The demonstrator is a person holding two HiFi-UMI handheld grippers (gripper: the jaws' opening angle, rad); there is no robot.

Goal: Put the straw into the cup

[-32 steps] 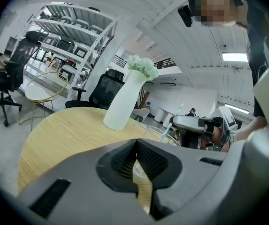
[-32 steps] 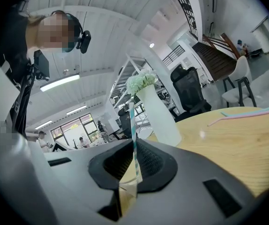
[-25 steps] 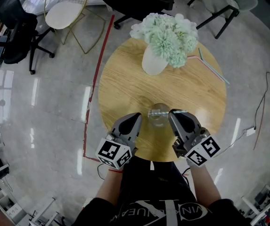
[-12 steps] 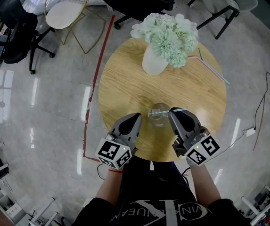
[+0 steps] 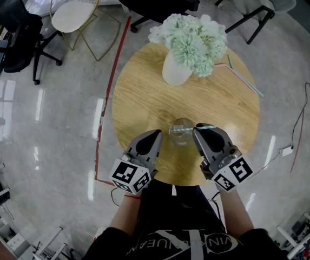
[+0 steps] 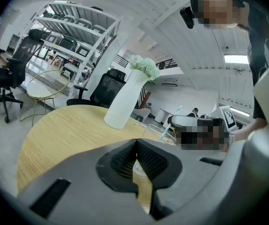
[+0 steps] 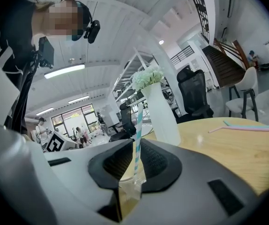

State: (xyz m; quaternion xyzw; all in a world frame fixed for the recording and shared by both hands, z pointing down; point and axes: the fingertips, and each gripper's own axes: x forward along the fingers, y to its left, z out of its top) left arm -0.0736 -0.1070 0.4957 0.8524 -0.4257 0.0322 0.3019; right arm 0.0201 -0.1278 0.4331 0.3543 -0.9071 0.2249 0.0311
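Observation:
A clear cup [image 5: 180,135] stands on the round wooden table [image 5: 144,102], near its front edge. My right gripper [image 5: 198,129] is just right of the cup, shut on a blue-and-white striped straw [image 5: 190,128]. The straw reaches from the jaws over the cup's mouth. In the right gripper view the straw [image 7: 137,130] stands between the pads [image 7: 155,161], with the cup [image 7: 132,189] seen below. In the left gripper view the straw [image 6: 165,129] leans in the cup [image 6: 160,135]. My left gripper [image 5: 156,135] rests left of the cup, shut, nothing held.
A white vase [image 5: 176,69] of pale green flowers stands at the table's far side. Two loose straws [image 5: 241,75] lie at the far right edge. Chairs stand around the table, and a red line [image 5: 111,85] runs along the shiny floor on the left.
My right gripper has rolled slightly about its own axis. The left gripper, cup and straw have stayed where they were.

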